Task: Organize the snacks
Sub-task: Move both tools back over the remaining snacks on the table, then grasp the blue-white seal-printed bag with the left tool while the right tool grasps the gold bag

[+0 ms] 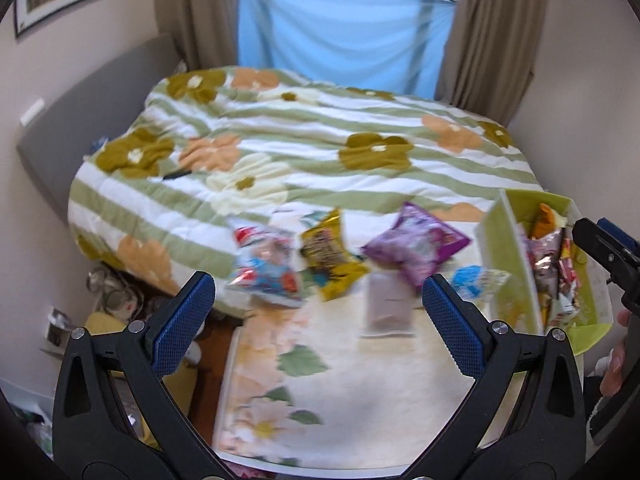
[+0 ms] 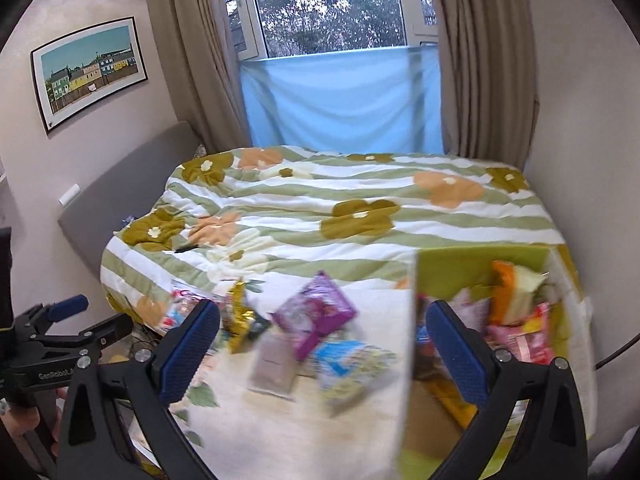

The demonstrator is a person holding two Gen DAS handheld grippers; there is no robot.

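Left wrist: both tongs point(image 1: 319, 294) point(image 2: 323, 322) spread, empty; crinkly foil snack packets point(image 1: 416, 246) beside green box point(image 1: 504, 248).

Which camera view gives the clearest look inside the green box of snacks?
The right wrist view: the green box sits close, and its packets and part of its floor show. The left wrist view catches the box at the frame's right edge, narrow and partly cut off by the right hand-held gripper.

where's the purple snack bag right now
In the left wrist view the purple snack bag lies loose on the bed, between the yellow packet and the green box.
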